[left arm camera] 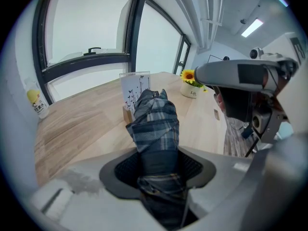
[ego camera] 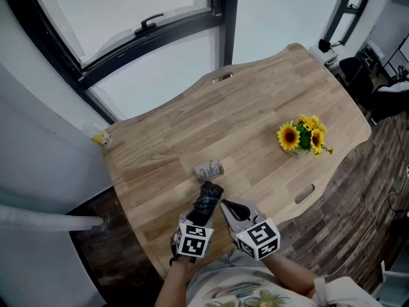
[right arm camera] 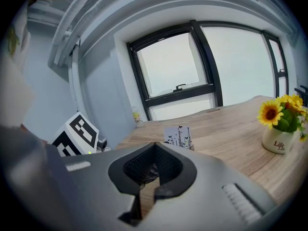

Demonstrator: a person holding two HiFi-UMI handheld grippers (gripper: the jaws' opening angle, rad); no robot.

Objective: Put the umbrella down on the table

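Note:
A folded umbrella point(ego camera: 208, 196) in dark blue plaid sticks out forward from my left gripper point(ego camera: 202, 213), whose jaws are shut on its lower part. In the left gripper view the umbrella point(left arm camera: 155, 124) rises between the two dark pads point(left arm camera: 126, 170) of the left gripper point(left arm camera: 156, 163), tilted over the wooden table point(ego camera: 255, 107) near its front edge. My right gripper point(ego camera: 229, 208) hovers just to the right of the umbrella, apart from it. In its own view the right gripper point(right arm camera: 154, 173) has its pads together with nothing between them.
A small card stand point(ego camera: 208, 169) with a black-and-white print sits just beyond the umbrella's tip. A pot of sunflowers point(ego camera: 301, 136) stands at the right of the table. A small bottle point(ego camera: 101, 137) stands at the table's far left corner by the window. Slots are cut near the table's edges.

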